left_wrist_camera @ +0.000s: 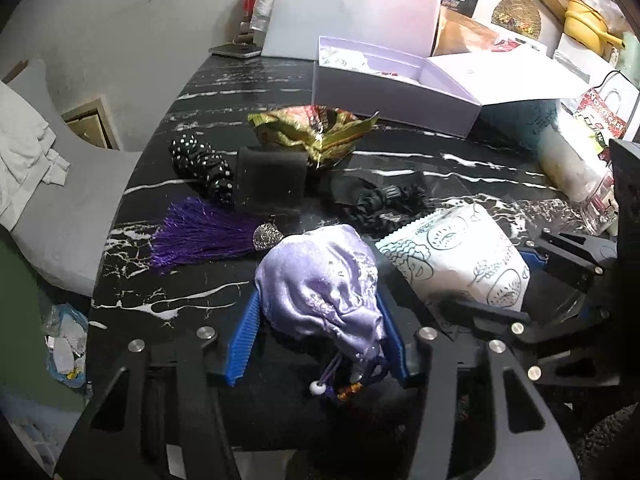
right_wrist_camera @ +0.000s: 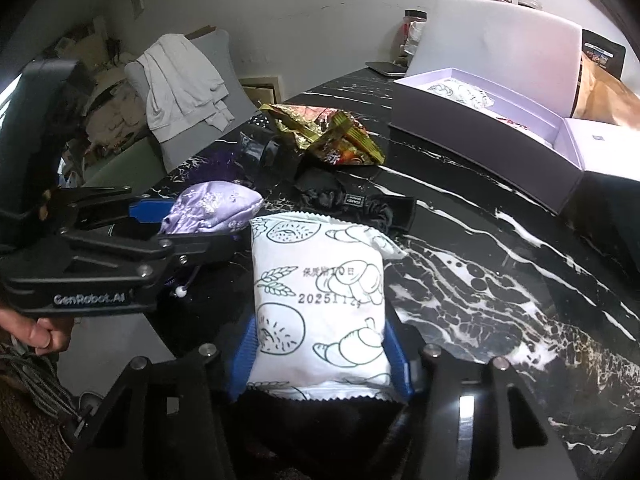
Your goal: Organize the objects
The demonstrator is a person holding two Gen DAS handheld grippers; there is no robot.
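Observation:
My left gripper (left_wrist_camera: 318, 340) is shut on a lilac satin pouch (left_wrist_camera: 324, 280), its drawstring and beads hanging toward the camera; the pouch also shows in the right wrist view (right_wrist_camera: 212, 208). My right gripper (right_wrist_camera: 320, 360) is shut on a white snack packet (right_wrist_camera: 320, 300) printed with croissants, also seen in the left wrist view (left_wrist_camera: 460, 264). Both are held low over the black marble table (left_wrist_camera: 200, 92). An open lilac box (left_wrist_camera: 392, 80) stands at the back, with another white packet (right_wrist_camera: 460, 94) inside.
On the table lie a gold foil wrapper (left_wrist_camera: 316, 132), a purple tassel (left_wrist_camera: 200, 236), a black dotted scrunchie (left_wrist_camera: 204, 168), a black pad (left_wrist_camera: 272, 180) and black fabric items (left_wrist_camera: 380, 200). A clear bag (left_wrist_camera: 576, 168) lies right. A grey chair (right_wrist_camera: 192, 92) with white cloth stands beside.

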